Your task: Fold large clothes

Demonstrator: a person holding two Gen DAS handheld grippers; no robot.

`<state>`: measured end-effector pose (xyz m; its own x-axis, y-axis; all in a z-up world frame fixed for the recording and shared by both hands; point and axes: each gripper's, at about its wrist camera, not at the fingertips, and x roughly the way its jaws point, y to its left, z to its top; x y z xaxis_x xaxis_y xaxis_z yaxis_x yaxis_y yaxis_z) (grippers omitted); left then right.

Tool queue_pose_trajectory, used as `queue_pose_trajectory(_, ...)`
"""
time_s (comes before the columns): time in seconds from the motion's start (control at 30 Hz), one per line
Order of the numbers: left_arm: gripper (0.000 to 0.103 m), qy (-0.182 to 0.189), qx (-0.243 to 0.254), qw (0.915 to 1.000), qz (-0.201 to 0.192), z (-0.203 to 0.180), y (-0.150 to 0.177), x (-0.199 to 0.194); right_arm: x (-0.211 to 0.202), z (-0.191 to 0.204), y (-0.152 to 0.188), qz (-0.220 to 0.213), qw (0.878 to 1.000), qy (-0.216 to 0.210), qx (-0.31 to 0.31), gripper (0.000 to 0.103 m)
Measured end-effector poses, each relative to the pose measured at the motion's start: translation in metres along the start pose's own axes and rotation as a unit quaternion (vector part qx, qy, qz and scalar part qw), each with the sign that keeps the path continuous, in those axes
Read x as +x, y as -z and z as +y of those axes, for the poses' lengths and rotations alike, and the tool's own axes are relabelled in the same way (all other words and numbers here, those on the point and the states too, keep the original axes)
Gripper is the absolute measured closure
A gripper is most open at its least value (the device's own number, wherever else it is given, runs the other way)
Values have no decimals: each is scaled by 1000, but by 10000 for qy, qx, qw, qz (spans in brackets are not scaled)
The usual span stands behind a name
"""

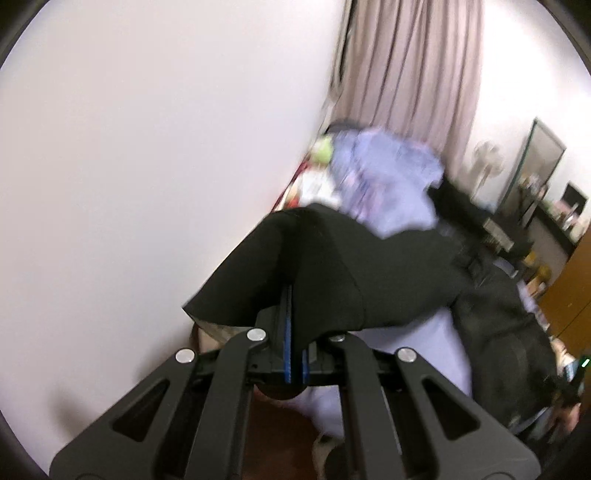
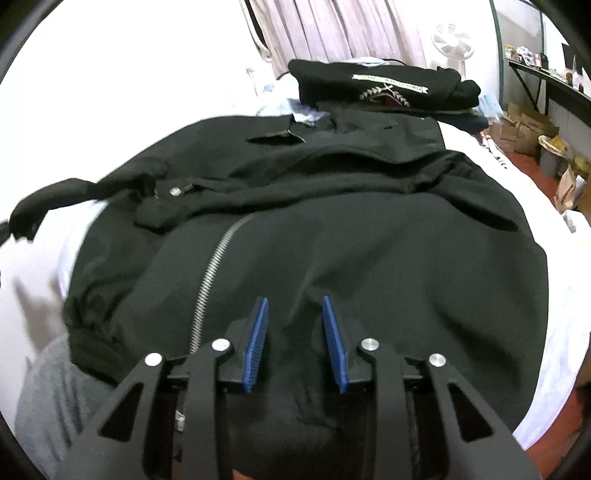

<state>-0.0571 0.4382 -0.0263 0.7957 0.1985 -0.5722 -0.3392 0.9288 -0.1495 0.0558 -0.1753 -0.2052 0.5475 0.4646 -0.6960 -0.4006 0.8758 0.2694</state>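
Across the middle of the bed (image 2: 546,280), on its white sheet, a black jacket (image 2: 332,229) lies spread, its silver zipper (image 2: 212,280) running aslant from the near edge up toward the centre, a collar flap and a metal snap visible on its far-left part, and one sleeve (image 2: 40,201) trailing off toward the bed's left edge. The right claw (image 2: 293,343) hangs just above the jacket's near hem with its blue pads (image 2: 255,345) set well apart, gripping nothing. Toward the far end of the bed a folded black garment with a white printed stripe (image 2: 384,86) sits on a low stack, near the pink curtain (image 2: 332,26) and a white fan (image 2: 452,38). In the left wrist view, which is blurred, the left claw (image 1: 293,295) is pressed together on a fold of black cloth (image 1: 325,266), probably part of the same jacket, lifted against the white wall (image 1: 147,147); a lilac heap of fabric (image 1: 388,173) lies behind it
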Motion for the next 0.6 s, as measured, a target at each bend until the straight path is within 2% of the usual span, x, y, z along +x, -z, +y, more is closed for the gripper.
queue_pose_trajectory(0.1, 100, 307, 210, 9989, -300, -46, -54, -11, -3, 4, -5, 5, 9999, -128, 0, 71)
queue_pose_trajectory(0.17, 100, 537, 325, 9970, -464, -78, -76, -14, -8, 7, -8, 27, 9996, -265, 38, 71)
queue_pose_trajectory(0.33, 100, 1258, 968, 9830, -927, -187, -133, -30, -27, 4, -17, -183, 9978, -643, 33, 71)
queue_pose_trajectory(0.5, 100, 1989, 1439, 9648, -944, -303, -158, -22, -27, -33, -24, -178, 9948, -806, 599, 71)
queue_pose_trajectory(0.6, 100, 2196, 1827, 9552, -768, -366, -161, -1, -30, -56, -31, -239, 9936, -749, 808, 71)
